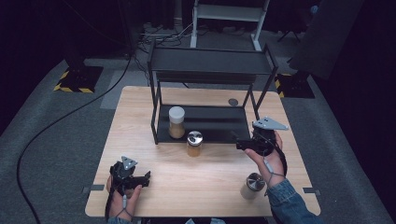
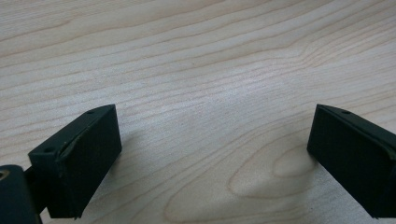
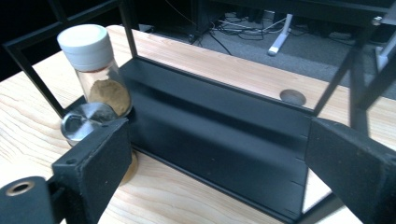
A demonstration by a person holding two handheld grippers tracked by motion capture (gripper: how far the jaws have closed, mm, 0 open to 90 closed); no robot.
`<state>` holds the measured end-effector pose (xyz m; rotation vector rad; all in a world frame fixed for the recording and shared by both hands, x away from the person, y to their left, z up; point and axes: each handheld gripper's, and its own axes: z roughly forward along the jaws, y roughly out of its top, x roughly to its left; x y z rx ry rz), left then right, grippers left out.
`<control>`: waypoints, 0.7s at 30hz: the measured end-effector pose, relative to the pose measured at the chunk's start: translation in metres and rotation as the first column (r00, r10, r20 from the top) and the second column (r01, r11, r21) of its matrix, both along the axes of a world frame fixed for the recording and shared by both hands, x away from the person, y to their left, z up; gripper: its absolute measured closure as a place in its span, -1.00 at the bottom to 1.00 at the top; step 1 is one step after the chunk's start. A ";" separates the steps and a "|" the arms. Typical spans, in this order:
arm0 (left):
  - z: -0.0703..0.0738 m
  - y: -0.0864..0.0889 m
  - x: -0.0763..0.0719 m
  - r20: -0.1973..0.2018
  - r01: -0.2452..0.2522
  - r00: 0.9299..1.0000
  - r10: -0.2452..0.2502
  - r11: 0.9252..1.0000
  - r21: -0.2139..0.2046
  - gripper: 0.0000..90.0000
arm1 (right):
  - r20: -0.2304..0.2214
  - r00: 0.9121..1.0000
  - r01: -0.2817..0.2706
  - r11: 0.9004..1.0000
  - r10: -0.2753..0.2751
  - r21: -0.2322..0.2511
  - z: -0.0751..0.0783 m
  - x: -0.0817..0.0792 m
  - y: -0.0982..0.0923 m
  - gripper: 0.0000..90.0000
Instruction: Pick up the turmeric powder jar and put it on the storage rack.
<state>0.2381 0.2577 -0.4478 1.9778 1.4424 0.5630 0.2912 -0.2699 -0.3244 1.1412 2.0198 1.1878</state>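
Jaws spread wide on right gripper, empty, held over the right half of the tabletop just off the right end of the black rack's lower shelf. Nearest target, by judgement: steel-capped jar, upright on bare wood against the shelf's front edge, to the gripper's left, long axis vertical. White-capped jar already on the shelf's left end. Second steel-capped jar upright near the front right corner, beside the right wrist. Left gripper also spread and empty, low near the front left corner, farther off.
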 end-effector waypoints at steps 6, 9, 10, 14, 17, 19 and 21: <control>0.000 0.000 0.000 0.000 0.000 1.000 0.000 1.000 0.000 -0.94 | 0.013 1.000 -0.008 1.000 0.008 0.003 -0.002 0.000 0.015 -0.83; 0.000 0.000 0.000 0.000 0.001 1.000 -0.001 1.000 0.001 -0.94 | 0.020 1.000 -0.010 1.000 0.010 0.004 -0.003 0.000 0.022 -0.83; 0.000 0.000 0.000 0.000 0.000 1.000 0.000 1.000 0.000 -0.94 | 0.020 1.000 -0.012 1.000 0.012 0.004 -0.004 0.000 0.023 -0.83; 0.000 0.000 0.000 0.000 0.000 1.000 0.000 1.000 0.000 -0.94 | 0.017 1.000 -0.024 1.000 0.024 -0.001 -0.005 0.002 0.030 -0.83; 0.000 0.000 0.000 0.000 0.001 1.000 -0.001 1.000 0.000 -0.94 | 0.016 0.999 -0.030 1.000 0.030 -0.003 -0.006 0.004 0.035 -0.83; 0.000 0.000 0.000 0.000 0.001 1.000 -0.001 1.000 0.001 -0.94 | 0.016 0.999 -0.033 0.999 0.033 -0.003 -0.006 0.004 0.039 -0.83; 0.000 0.000 0.000 0.000 0.001 1.000 -0.001 1.000 0.001 -0.94 | 0.017 0.999 -0.038 0.999 0.038 -0.004 -0.006 0.005 0.043 -0.83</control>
